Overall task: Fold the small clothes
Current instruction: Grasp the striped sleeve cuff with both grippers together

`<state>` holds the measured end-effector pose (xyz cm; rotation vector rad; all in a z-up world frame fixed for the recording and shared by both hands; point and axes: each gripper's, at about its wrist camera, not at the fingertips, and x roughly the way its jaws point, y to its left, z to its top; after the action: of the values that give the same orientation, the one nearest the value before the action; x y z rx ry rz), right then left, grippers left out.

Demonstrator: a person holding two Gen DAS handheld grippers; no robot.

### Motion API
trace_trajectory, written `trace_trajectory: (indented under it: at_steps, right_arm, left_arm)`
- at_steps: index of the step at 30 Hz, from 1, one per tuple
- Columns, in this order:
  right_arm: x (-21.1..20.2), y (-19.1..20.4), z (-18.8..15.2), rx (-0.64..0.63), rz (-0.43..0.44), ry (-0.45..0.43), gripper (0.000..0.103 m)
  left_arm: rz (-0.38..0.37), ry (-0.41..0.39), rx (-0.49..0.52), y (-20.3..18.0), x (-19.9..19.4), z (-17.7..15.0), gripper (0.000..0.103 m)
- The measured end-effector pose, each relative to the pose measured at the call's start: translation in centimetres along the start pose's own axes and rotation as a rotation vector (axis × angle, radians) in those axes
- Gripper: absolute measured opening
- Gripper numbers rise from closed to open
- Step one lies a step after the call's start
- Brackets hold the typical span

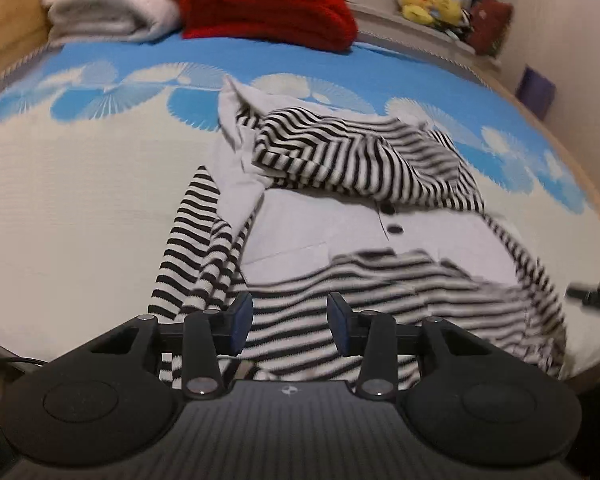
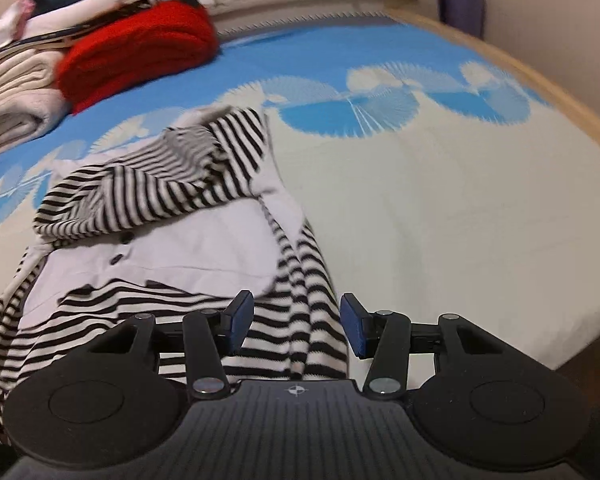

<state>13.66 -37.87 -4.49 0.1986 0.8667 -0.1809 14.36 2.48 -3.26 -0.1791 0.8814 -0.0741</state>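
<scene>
A small garment of black-and-white stripes and pale grey panels with dark buttons (image 1: 340,216) lies crumpled on the bed, its upper part folded over itself. My left gripper (image 1: 290,326) is open, hovering over the striped hem at the bed's near edge, empty. In the right wrist view the same garment (image 2: 160,216) lies left of centre. My right gripper (image 2: 296,330) is open over the striped right sleeve (image 2: 316,300), holding nothing. The tip of the right gripper (image 1: 592,298) shows at the right edge of the left wrist view.
The bed has a blue-and-white patterned cover (image 1: 80,208). A folded white blanket (image 1: 112,4) and a folded red knit (image 1: 268,8) lie at the far side, also in the right wrist view (image 2: 140,48). Yellow plush toys (image 1: 428,4) sit on the far ledge. A wooden bed edge (image 2: 560,96) runs right.
</scene>
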Motion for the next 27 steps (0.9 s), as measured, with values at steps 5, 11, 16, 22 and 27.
trace_trajectory:
  at_steps: [5, 11, 16, 22, 27]
  right_arm:
    - [1.3, -0.7, -0.2, 0.045, -0.012, 0.048, 0.051]
    - [3.0, -1.8, -0.6, 0.102, -0.035, 0.125, 0.056]
    - [4.8, -2.2, -1.3, 0.120, -0.041, 0.216, 0.056]
    - [5.8, -1.6, -1.8, 0.074, -0.058, 0.256, 0.058]
    - [5.9, -0.7, -2.3, 0.011, -0.067, 0.253, 0.059]
  left_arm:
    - [0.009, 0.090, -0.142, 3.3, 2.2, 0.6, 0.054]
    - [0.097, 0.160, -0.315, 6.2, 4.1, 0.4, 0.073]
    - [0.142, 0.243, -0.302, 6.1, 5.8, -0.4, 0.074]
    - [0.184, 0.282, -0.273, 6.2, 6.7, -1.3, 0.075]
    - [0.191, 0.300, -0.259, 6.5, 6.9, -1.8, 0.073]
